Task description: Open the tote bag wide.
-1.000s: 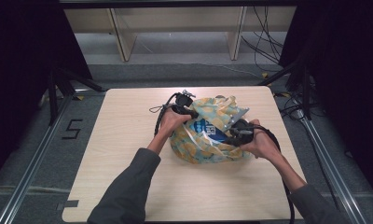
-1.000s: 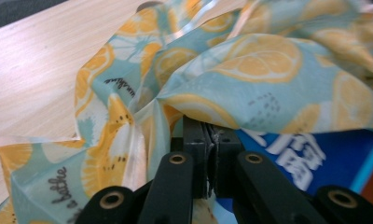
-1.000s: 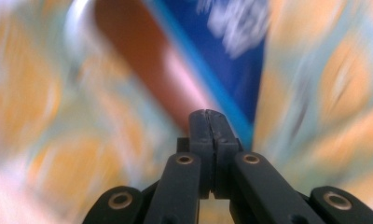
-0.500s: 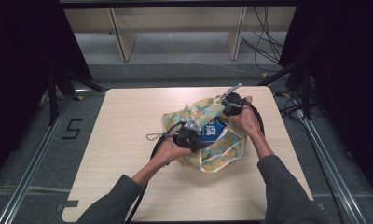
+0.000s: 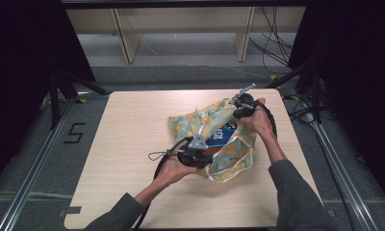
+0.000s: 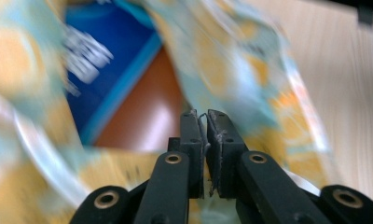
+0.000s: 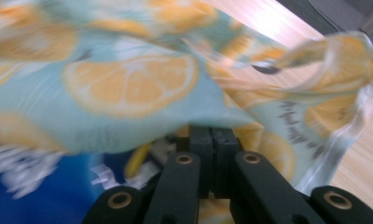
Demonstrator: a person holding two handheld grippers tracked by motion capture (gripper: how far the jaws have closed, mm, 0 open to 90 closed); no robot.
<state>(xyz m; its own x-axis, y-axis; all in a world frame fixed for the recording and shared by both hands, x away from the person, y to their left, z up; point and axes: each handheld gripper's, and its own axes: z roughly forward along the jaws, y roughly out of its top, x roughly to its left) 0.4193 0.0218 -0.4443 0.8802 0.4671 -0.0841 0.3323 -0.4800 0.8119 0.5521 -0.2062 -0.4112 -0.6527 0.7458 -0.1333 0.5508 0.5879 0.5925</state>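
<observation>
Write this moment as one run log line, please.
left gripper: shut on bag edge | right gripper: shut on bag edge | blue pack inside

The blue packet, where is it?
In the high view the blue packet lies inside the lemon-print bag, right of the table's middle, between the two hand-held grippers.

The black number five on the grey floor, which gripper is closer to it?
Left. The left gripper, jaws just opening slightly on the lemon-print plastic bag's near edge, sits toward the five; the right gripper grips the bag's far edge, farther right.
</observation>
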